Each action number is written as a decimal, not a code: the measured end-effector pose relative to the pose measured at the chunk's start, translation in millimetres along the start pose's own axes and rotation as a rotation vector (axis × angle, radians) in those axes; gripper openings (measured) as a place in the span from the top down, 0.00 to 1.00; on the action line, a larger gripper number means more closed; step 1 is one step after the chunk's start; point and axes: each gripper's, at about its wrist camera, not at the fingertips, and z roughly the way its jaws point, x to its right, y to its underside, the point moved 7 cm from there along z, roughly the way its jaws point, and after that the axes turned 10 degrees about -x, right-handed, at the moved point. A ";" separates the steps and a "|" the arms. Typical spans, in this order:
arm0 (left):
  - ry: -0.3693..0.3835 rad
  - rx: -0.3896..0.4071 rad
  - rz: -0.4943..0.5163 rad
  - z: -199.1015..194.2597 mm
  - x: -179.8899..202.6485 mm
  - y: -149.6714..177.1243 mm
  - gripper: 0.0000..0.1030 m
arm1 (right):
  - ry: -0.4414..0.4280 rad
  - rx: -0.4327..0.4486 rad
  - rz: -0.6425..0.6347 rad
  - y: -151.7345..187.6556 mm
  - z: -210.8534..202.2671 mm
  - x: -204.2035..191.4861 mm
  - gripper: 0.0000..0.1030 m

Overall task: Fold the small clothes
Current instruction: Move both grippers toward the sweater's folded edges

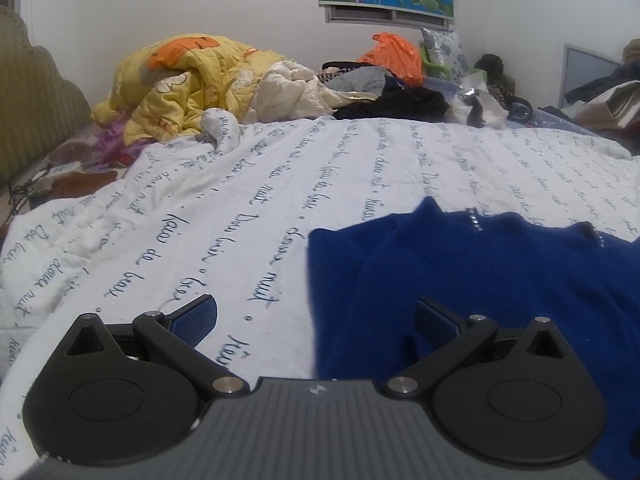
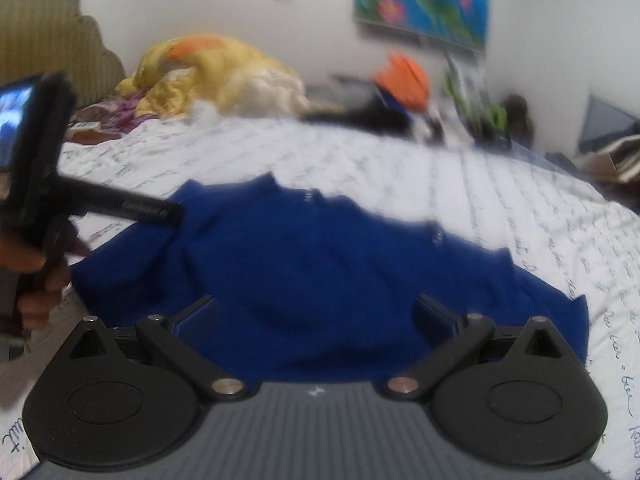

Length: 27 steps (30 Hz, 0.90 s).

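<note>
A blue sweater (image 2: 320,272) lies spread on the white bedsheet (image 1: 248,200) printed with cursive writing, its collar end pointing toward the far clutter and its hem toward the person working. Its longer spread, as far as the blurred right wrist view lets me judge, runs side to side across the bed. The right gripper (image 2: 314,312) hangs directly over the near middle of the garment, jaws spread wide and holding nothing, blue knit showing between both fingers. The left gripper (image 1: 316,314) sits further to the left, also wide apart and empty: its right finger is above the sweater's left edge, while its left finger is above bare sheet. So the cloth lies ahead and to the right of the left gripper, and squarely under and ahead of the right one. The right is the nearer to the body of the garment; the left is better placed for the left-hand edge or sleeve. In the right wrist view the person's hand (image 2: 34,280) grips the left tool's handle beside the sweater's left side. A yellow quilt (image 1: 184,80) and an orange bag (image 1: 394,56) sit well apart at the back.
</note>
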 end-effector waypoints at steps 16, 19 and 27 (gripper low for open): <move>-0.051 -0.033 0.070 12.0 -10.4 -10.5 0.00 | -0.037 -0.022 -0.138 12.0 8.5 -67.5 0.00; -0.051 -0.044 0.079 15.7 -9.8 -10.3 0.00 | -0.021 -0.006 -0.182 14.1 6.1 -76.2 0.00; 0.123 -0.157 0.026 36.3 -21.8 -24.9 0.03 | -0.045 -0.013 -0.204 14.7 8.8 -91.6 0.00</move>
